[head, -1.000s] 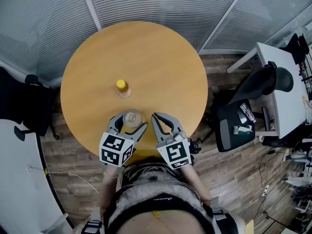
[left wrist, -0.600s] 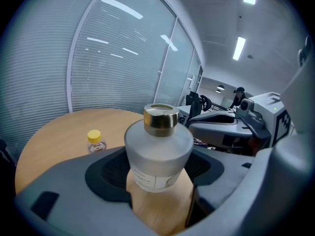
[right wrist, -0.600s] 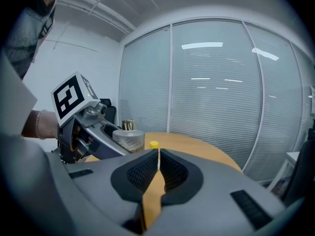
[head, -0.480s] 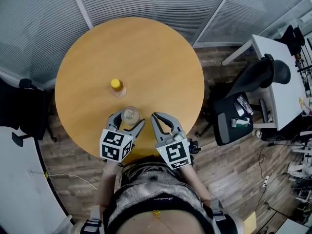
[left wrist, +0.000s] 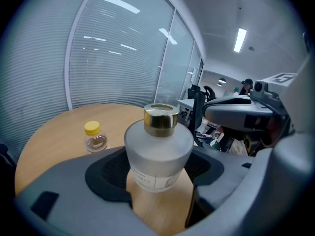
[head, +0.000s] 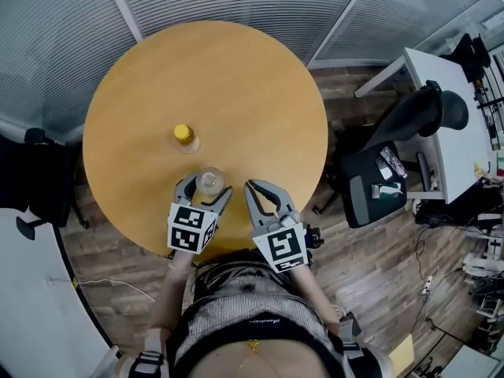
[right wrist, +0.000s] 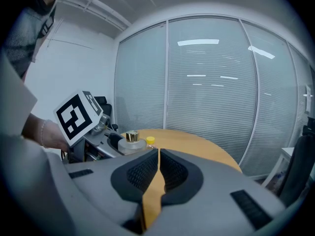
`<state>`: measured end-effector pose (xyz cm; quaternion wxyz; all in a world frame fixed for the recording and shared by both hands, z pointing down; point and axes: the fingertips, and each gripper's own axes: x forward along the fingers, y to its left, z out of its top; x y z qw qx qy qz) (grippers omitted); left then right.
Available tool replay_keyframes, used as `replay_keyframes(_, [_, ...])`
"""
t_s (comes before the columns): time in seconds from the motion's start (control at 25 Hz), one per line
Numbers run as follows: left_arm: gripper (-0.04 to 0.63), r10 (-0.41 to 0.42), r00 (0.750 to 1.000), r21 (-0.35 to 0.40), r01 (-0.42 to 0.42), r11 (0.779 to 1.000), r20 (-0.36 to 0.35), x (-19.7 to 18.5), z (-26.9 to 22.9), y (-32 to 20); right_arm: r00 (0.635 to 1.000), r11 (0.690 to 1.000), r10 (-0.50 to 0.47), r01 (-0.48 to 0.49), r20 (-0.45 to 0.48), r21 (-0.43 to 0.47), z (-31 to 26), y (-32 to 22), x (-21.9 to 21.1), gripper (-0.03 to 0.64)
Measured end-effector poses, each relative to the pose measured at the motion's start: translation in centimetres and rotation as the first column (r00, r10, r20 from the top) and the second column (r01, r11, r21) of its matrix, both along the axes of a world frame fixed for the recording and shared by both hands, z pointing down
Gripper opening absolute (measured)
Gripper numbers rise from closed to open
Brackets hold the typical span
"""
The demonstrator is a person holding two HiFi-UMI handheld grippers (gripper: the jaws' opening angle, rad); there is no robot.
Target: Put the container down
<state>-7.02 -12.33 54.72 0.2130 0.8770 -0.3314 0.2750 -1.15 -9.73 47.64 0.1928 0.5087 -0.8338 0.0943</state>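
The container [left wrist: 157, 146], a frosted glass bottle with a gold cap, is being gripped by the left claw [head: 206, 190]. In the left gripper view both dark pads are being pressed against its round sides. The container is being kept upright, low over the round wooden bench [head: 236, 93], near the edge closest to the person. Whether its base is already touching the wood cannot be told.

The right claw [right wrist: 158, 156] is being held just beside the left one, over the same near edge. Its jaws are being kept almost together, with only a thin slit between the pads, and nothing is being carried in it; only the wood of the bench is being seen through the slit.

A small clear bottle with a yellow cap [head: 184, 137] is standing on the bench, near the container but apart from it, farther from the person.
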Motion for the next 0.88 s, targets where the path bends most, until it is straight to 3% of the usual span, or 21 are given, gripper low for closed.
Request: replay_keyframes(0.88, [0.344, 0.007, 0.999, -0.074, -0.005, 0.997, 0.032, 0.3, 7.3, 0.2, 1.000, 0.998, 0.004, -0.005, -0.027, -0.058, 1.9, -0.3, -0.2, 0.025])
